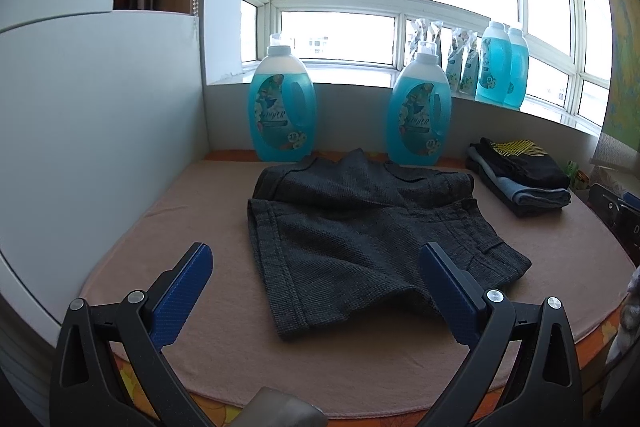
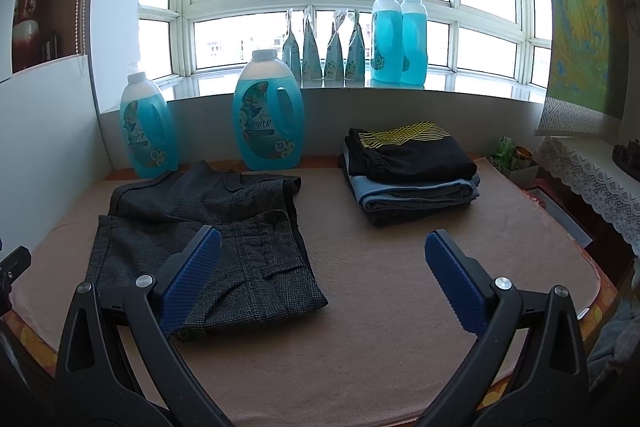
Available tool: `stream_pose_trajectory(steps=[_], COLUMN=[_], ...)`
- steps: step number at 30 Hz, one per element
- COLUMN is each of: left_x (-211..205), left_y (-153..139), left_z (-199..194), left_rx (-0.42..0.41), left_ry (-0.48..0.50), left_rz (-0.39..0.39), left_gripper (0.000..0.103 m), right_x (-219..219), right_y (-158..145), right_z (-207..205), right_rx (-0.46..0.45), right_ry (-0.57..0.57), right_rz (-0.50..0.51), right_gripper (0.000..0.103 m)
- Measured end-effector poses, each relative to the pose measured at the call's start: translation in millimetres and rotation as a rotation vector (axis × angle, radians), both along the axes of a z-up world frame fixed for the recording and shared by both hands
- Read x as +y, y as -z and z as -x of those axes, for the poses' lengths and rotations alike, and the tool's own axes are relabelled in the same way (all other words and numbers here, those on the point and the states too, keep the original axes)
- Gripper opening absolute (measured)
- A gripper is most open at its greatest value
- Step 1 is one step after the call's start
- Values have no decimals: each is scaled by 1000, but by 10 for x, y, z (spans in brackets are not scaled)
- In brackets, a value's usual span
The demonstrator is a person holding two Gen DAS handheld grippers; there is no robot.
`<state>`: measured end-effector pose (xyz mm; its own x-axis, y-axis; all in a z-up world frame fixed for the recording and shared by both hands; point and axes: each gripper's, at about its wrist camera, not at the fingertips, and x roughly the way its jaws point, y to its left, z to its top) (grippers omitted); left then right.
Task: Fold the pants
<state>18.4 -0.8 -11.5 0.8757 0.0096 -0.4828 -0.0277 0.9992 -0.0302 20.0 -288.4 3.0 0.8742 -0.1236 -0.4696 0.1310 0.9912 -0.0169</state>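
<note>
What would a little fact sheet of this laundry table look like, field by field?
garment being folded: dark grey shorts, lying partly folded on the pink mat
finished pile: folded clothes stack, black item on top, apart from the shorts
left tongs: open, holding nothing
right tongs: open, holding nothing
behind the mat: two blue detergent bottles
windowsill: two more blue bottles, four refill pouches

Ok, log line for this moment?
left gripper: open, empty | right gripper: open, empty | dark grey woven pants: partly folded on pink mat
</note>
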Motion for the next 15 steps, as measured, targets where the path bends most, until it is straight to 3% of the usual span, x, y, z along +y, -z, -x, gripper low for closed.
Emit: stream_pose_trajectory(steps=[11,15], left_x=[237,414], left_y=[145,262], left_z=[-205,-350], left_rx=[52,98], left_ry=[14,0], left_rz=[32,4], left_gripper=[102,102], right_x=[-127,-218], right_y=[81,184], right_z=[-274,-473], right_rx=[21,70], right_ry=[-24,-62], right_rz=[4,-14], right_gripper=[103,103])
